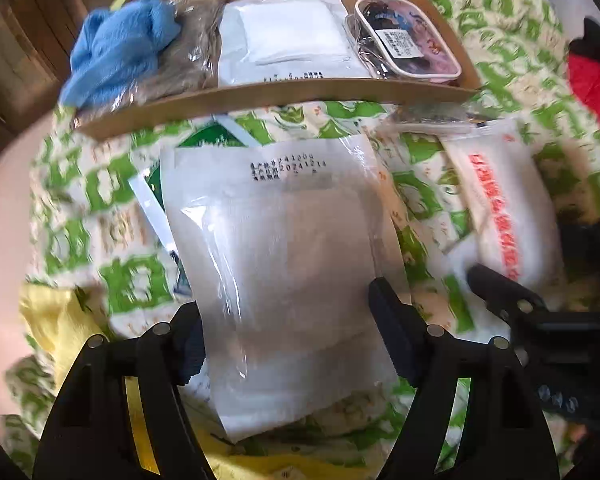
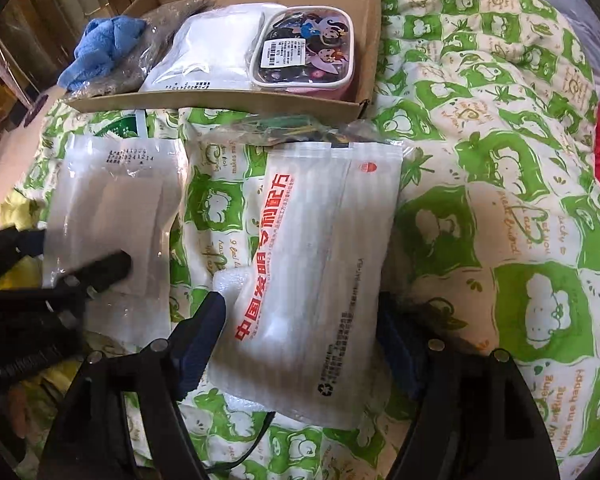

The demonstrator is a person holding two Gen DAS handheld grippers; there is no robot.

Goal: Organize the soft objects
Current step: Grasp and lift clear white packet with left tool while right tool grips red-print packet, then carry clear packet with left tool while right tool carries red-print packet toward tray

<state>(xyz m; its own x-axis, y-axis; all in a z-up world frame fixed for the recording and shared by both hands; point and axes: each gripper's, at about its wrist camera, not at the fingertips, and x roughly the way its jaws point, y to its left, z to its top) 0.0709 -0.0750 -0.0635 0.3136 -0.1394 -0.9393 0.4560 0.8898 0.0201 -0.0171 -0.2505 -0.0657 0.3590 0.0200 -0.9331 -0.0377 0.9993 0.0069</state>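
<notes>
While four things already lie in the cardboard tray (image 2: pixel 364 52) — a blue cloth (image 2: pixel 100 48), a crinkly clear bag (image 1: pixel 180 60), a white packet (image 1: pixel 288 40) and a cartoon pouch (image 2: pixel 304 48) — sorting looks partly done. On the green-patterned quilt (image 2: pixel 500 160), outside the tray, the left gripper (image 1: pixel 288 344) straddles a clear gauze packet (image 1: pixel 280 240), fingers spread, not pressing. The right gripper (image 2: pixel 300 340) likewise brackets a red-lettered white packet (image 2: pixel 320 260), unclenched. A yellow cloth (image 1: pixel 60 328) also waits.
</notes>
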